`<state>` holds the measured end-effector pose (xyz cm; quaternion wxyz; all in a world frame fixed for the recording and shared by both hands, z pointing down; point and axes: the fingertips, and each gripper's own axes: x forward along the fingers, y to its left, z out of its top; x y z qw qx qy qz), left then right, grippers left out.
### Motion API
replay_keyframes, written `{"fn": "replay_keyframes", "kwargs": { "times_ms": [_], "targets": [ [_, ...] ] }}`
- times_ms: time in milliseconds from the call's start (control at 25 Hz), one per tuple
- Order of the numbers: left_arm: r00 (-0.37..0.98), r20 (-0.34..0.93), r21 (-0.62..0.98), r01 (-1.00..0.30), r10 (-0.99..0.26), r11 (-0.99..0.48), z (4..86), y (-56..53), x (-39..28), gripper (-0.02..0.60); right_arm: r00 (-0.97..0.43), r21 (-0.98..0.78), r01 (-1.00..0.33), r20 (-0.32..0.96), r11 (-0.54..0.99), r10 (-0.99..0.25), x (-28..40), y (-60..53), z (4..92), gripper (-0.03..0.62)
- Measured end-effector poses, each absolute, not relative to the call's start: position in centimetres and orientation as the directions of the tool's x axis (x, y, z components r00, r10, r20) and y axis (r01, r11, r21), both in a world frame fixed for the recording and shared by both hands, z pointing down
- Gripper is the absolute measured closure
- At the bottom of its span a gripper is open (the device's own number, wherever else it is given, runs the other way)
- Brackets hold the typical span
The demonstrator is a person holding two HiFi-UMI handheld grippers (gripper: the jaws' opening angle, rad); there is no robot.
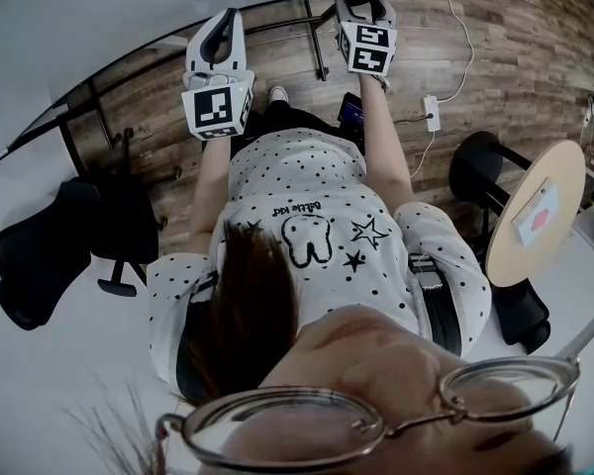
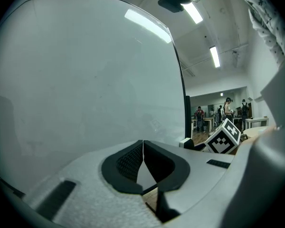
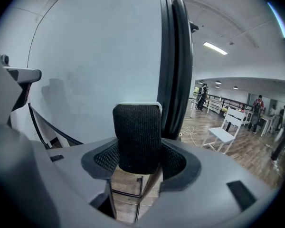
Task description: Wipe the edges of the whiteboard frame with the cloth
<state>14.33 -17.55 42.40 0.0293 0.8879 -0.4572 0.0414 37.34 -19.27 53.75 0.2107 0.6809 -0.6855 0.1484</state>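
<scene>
R gripper (image 3: 140, 163) nips soft, light black cloth pad (image 3: 137, 129) at its base, prob. firm enough; L gripper (image 2: 143, 164) closed, empty.

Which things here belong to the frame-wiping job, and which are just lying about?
Job: black cloth in the right gripper; whiteboard; its black frame.
Lying about: office chair; round table; power strip; white chair.

Whiteboard (image 3: 95, 56) upright, black frame (image 3: 167, 56); dark cloth (image 3: 137, 137) pinched upright near frame.

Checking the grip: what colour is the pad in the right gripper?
The pad is black, white-edged; best in right gripper view.
</scene>
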Motion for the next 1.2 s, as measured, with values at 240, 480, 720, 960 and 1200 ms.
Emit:
{"fn": "replay_keyframes", "kwargs": {
  "times_ms": [240, 480, 720, 960, 1200],
  "targets": [
    [0.582, 0.094, 0.010, -0.812, -0.808, -0.584, 42.3, -17.3, 14.1, 0.561, -0.002, 0.081, -0.996, 0.487, 0.048, -0.873, 37.2, -19.5, 54.1, 0.355],
    [0.568, 0.095, 0.015, -0.822, -0.817, -0.569, 42.5, -17.0, 13.3, 0.561, -0.059, 0.060, -0.993, 0.500, 0.102, -0.864, 37.1, -20.0, 54.1, 0.353],
    [0.572, 0.094, 0.015, -0.819, -0.815, -0.573, 42.5, -16.3, 13.4, 0.561, -0.119, 0.033, -0.988, 0.474, 0.152, -0.873, 37.3, -19.5, 53.0, 0.353],
    [0.580, 0.075, 0.009, -0.814, -0.811, -0.581, 42.0, -15.9, 13.7, 0.561, -0.097, 0.083, -0.986, 0.415, 0.143, -0.904, 37.5, -18.8, 50.6, 0.353],
    [0.590, 0.061, 0.005, -0.807, -0.805, -0.591, 41.4, -15.0, 13.8, 0.561, -0.083, 0.374, -0.902, 0.341, 0.215, -0.937, 36.1, -17.1, 45.8, 0.355]
  ]
}}
